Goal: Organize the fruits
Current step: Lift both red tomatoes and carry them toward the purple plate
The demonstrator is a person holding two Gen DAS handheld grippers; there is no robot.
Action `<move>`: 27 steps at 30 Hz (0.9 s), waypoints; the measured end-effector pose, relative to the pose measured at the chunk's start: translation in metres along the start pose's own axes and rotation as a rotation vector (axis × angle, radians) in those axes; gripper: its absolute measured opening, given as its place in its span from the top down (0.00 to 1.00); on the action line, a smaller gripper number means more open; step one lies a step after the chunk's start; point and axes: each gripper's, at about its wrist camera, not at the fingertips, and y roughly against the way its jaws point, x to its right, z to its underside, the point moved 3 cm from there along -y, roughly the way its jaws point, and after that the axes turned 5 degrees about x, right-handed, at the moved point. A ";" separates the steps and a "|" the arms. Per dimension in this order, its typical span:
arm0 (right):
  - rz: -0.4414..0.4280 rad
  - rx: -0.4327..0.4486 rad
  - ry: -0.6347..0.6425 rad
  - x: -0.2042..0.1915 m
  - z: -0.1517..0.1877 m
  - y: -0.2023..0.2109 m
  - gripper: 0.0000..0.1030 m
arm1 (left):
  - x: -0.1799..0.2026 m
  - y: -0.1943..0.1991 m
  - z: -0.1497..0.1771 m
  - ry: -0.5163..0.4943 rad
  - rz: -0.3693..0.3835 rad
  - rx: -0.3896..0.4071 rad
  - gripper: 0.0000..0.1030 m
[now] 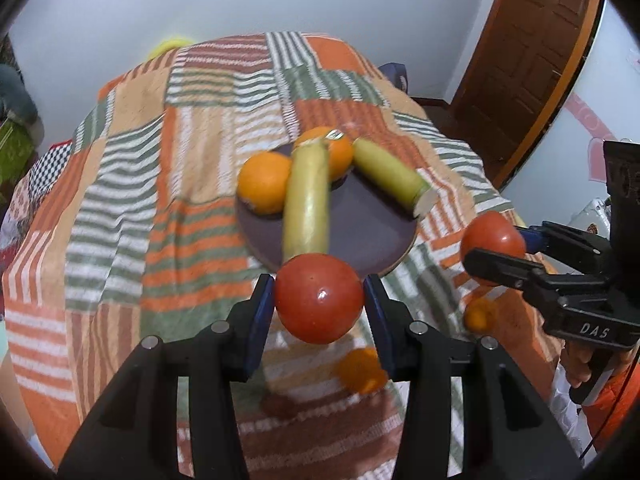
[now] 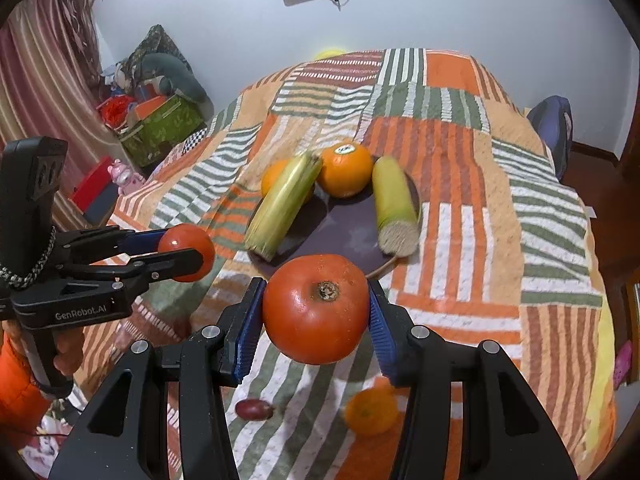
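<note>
Through my left wrist camera, my left gripper (image 1: 319,298) is clamped on a red tomato (image 1: 319,298), blue pads (image 1: 260,316) pressed to its two flanks, held in the air just short of the near rim of the dark plate (image 1: 360,220). On that plate lie two oranges (image 1: 264,188) and two ears of corn (image 1: 306,200), one ear running down the middle toward me. To set this tomato down well I judge I should aim for the bare patch on the plate's right half, lower until it rests, and only then ease the pads apart, since a round fruit rolls. My right gripper (image 1: 494,248) shows at the right edge, closed on its own tomato; its body reads "DAS"

Through my right wrist camera, my right gripper (image 2: 316,308) pinches the second tomato (image 2: 316,308), stem scar facing the lens, also near the plate's (image 2: 340,236) front edge. My left gripper (image 2: 186,252) with its tomato sits to the left; its side reads "GenRobot.AI". The far orange (image 2: 346,170) wears a small sticker I cannot read. A small orange (image 2: 370,410) and a grape (image 2: 254,409) lie loose on the striped cloth (image 2: 460,240) below me. I think one hand should go in at a time
</note>
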 end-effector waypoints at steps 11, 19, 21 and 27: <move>0.002 0.054 0.008 0.019 -0.024 -0.001 0.56 | 0.021 -0.026 -0.025 -0.024 0.022 0.002 0.56; 0.007 0.072 0.017 0.027 -0.037 -0.008 0.56 | 0.032 -0.048 -0.035 -0.045 0.039 -0.009 0.56; 0.005 0.073 0.019 0.029 -0.040 -0.011 0.56 | 0.034 -0.054 -0.037 -0.051 0.043 -0.013 0.56; 0.003 0.070 0.027 0.032 -0.046 -0.020 0.56 | 0.038 -0.070 -0.039 -0.056 0.047 -0.025 0.56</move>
